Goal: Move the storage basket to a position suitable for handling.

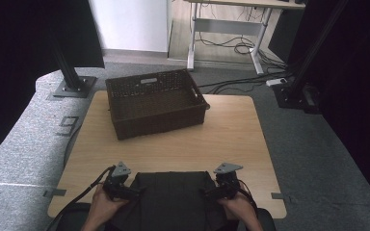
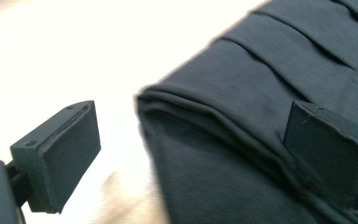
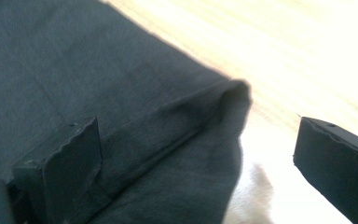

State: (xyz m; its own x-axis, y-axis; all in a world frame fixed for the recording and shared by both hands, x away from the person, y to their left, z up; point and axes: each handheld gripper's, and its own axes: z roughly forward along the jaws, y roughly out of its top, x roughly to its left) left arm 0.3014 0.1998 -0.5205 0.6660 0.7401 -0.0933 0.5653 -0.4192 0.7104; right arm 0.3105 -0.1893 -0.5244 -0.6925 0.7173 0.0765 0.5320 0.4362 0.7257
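Both claws stand released astride the near corners of a dark folded cloth (image 1: 171, 197) on the wooden surface (image 1: 231, 139): left claw (image 2: 186, 149), right claw (image 3: 196, 163). Best to clench both on the folded edges together, evenly, before lifting toward the far basket (image 1: 155, 102).

The right hand-held gripper (image 3: 196, 163) has its two black jaws spread wide apart. Between them lies the folded corner of a dark grey cloth garment (image 3: 121, 93), its hemmed edge crossing beside the left jaw. Pale wooden tabletop (image 3: 307, 56) lies beyond the right jaw.
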